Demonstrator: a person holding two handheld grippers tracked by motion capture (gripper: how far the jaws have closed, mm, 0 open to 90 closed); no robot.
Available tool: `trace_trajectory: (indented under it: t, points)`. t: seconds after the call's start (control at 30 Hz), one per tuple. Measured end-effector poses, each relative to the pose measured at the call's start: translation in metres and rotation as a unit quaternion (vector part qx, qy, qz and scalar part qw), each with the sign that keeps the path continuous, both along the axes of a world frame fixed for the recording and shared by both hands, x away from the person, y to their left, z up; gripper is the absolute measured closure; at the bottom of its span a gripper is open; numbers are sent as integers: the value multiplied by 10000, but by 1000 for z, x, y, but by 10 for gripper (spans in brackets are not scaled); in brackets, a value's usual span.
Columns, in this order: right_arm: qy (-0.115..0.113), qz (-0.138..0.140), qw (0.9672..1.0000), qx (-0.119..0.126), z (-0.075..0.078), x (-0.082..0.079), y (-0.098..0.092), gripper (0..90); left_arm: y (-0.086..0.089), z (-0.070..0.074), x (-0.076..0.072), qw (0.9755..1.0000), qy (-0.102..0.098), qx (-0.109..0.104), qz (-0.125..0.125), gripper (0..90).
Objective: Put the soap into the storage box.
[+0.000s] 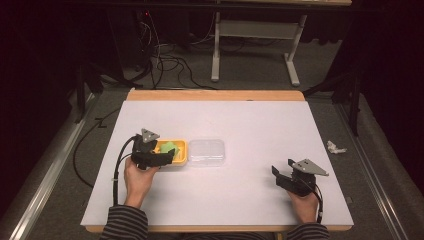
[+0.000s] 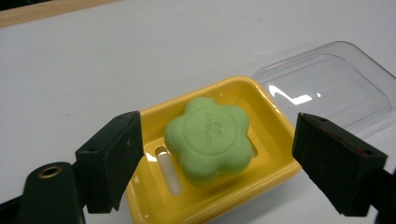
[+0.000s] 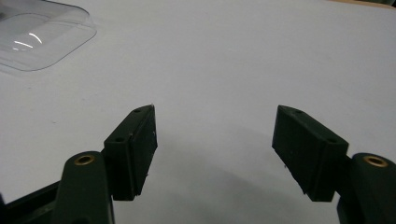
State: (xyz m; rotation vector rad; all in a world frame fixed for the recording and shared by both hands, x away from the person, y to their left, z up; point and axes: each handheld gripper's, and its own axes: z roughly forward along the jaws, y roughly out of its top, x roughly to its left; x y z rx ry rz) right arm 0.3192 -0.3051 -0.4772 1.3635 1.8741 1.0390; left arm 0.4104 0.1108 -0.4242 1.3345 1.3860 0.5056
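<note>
White surface (image 1: 250, 195) carries all items. Left claw (image 2: 212, 161) stands open, jaws either side of the green flower-shaped soap (image 2: 210, 139) without touching it; soap lies in the yellow dish (image 2: 275, 135) toward the left edge. Clear lid (image 1: 206, 151) sits touching the dish's right side. Right claw (image 3: 215, 149) gapes wide, empty, near the right front corner.

The soap (image 2: 210, 138) is lying in the dish (image 2: 275, 154) at frame centre-left, the lid (image 1: 206, 151) sitting just right of it.
</note>
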Motion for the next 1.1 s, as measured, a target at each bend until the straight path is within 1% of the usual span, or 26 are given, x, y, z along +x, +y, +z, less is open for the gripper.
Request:
trace_trajectory:
  t: [0.07,0.17,0.2,0.27,0.33,0.4,0.73,0.77,0.8,0.83,0.87,0.93,0.97,1.03,1.1]
  points:
    - [-6,5,10000,-10,0,0,0,313,-2,1,-4,10000,-20,0,-58,169]
    - [-3,-3,10000,-5,0,0,0,313,-4,3,-7,10000,-25,-14,-78,169]
    - [-4,-1,10000,-6,0,0,0,313,-4,3,-9,9999,-19,38,-109,170]
    - [-9,8,10000,-3,0,0,0,313,-6,5,-14,9999,-74,-8,-131,172]
    - [-17,16,10000,-11,0,0,0,313,-6,5,-16,9998,-101,-16,-152,174]
    - [-6,19,10000,-20,0,0,0,312,-7,7,-22,9997,-106,-86,-187,175]
    - [-13,31,10000,-36,0,0,0,313,-7,5,-34,9995,-94,-109,-266,174]
    - [-11,30,10000,-37,0,0,0,313,-6,5,-35,9996,-92,-74,-273,174]
    - [-10,32,10000,-29,0,0,0,313,-6,5,-38,9995,-112,-104,-279,175]
    - [-12,34,10000,-31,0,0,0,313,3,6,-42,9973,88,368,-623,174]
    - [-11,32,10000,-29,0,0,0,313,5,6,-44,9963,121,487,-702,175]
    - [-18,37,10000,-32,0,0,0,313,5,6,-46,9970,77,383,-667,175]
    - [-11,31,10000,-24,0,0,0,313,5,6,-46,9970,77,383,-667,175]
    - [-10,31,10000,-25,0,0,0,312,4,7,-48,9975,48,293,-643,175]
    - [-11,30,10000,-25,0,0,0,313,2,6,-50,9984,-25,137,-556,175]
